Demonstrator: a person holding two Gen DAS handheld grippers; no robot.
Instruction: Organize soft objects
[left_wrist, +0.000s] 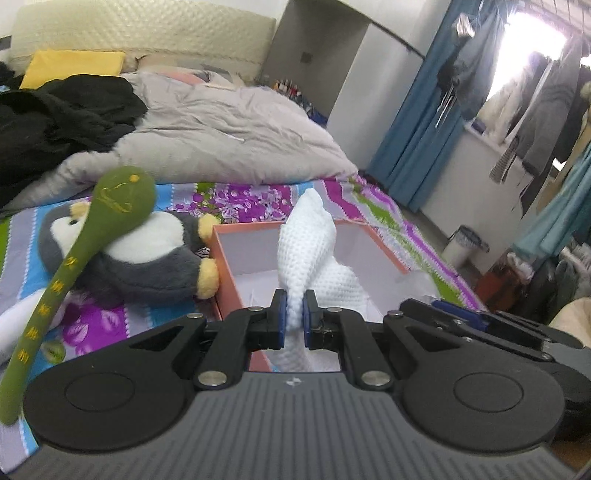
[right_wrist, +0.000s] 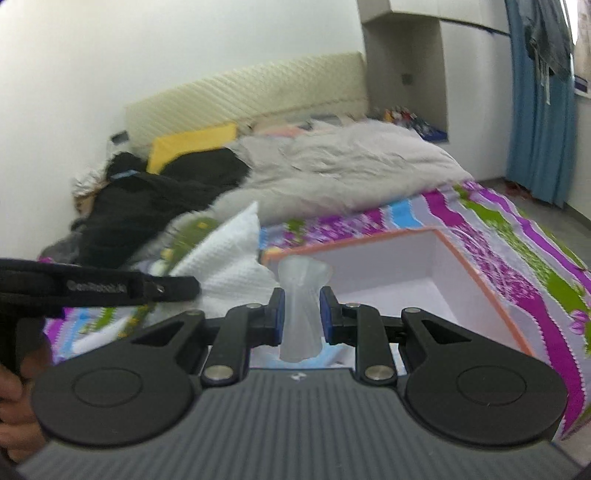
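Observation:
My left gripper (left_wrist: 294, 314) is shut on a white knitted cloth (left_wrist: 310, 236), which bunches up above the jaws. Beyond it stands an orange box (left_wrist: 373, 243) with a white inside. Left of the box a grey and white penguin plush (left_wrist: 147, 258) lies on the bed, with a long green plush (left_wrist: 122, 199) lying across it. My right gripper (right_wrist: 301, 306) is shut on a twisted translucent plastic wrapper (right_wrist: 303, 273) above the near edge of the orange box (right_wrist: 476, 273); something pale blue shows below the jaws. The white cloth (right_wrist: 229, 258) and the left gripper (right_wrist: 184, 288) are at the left there.
A flowered bedsheet (left_wrist: 258, 199) covers the bed. Behind lie a grey duvet (left_wrist: 229, 129), black clothes (left_wrist: 55, 118) and a yellow pillow (left_wrist: 74, 66). Blue curtains (left_wrist: 417, 122), hanging clothes and a white bin (left_wrist: 461, 247) stand to the right. A hand (right_wrist: 14, 398) shows at lower left.

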